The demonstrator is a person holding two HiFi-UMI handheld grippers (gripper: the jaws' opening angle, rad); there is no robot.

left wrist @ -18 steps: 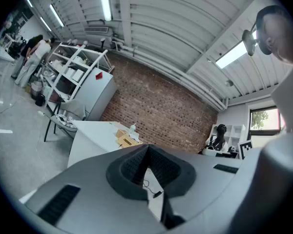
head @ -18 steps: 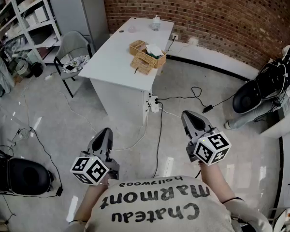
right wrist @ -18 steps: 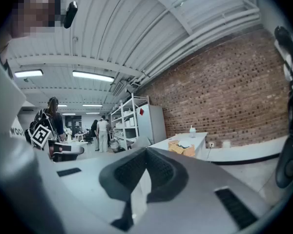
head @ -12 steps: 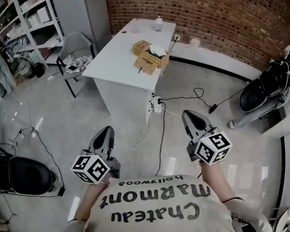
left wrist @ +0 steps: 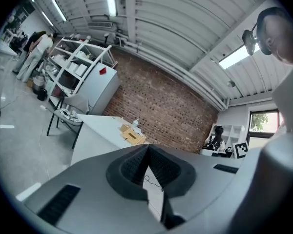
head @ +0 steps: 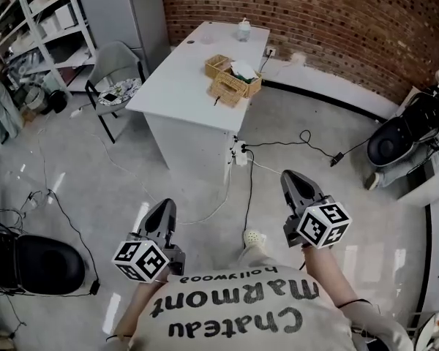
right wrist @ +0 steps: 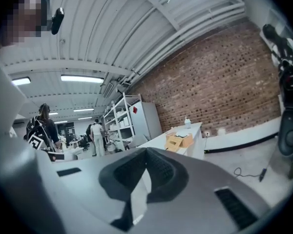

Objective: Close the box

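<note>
While the person stands out on the pale floor (head: 80, 174), both hand-held tools are up in front of the body, well short of the white table (head: 183, 86). The left gripper (head: 164, 206) has its jaws pressed together with nothing between them, and the right gripper (head: 292, 176) is the same, tips meeting on empty air.

The box (head: 234, 80), a woven one, sits on the table near its right-hand long edge, towards the near end. Its lid is tipped open at the front and something white shows inside. A small bottle (head: 244, 29) stands at the table's far end, close to the brick wall (head: 336, 20).

Between the person and the table there is a wide stretch of floor to walk over, crossed by a thin cable (head: 248, 196) that runs from a power strip (head: 240, 156) at the table's foot. A grey chair (head: 117, 64) stands just beside the table's left edge, and a black seat (head: 33, 265) sits low on the person's left.

Across the shirt (head: 234, 316) I can read "Chateau Marmont hollywood". Each gripper carries black-and-white square markers.
</note>
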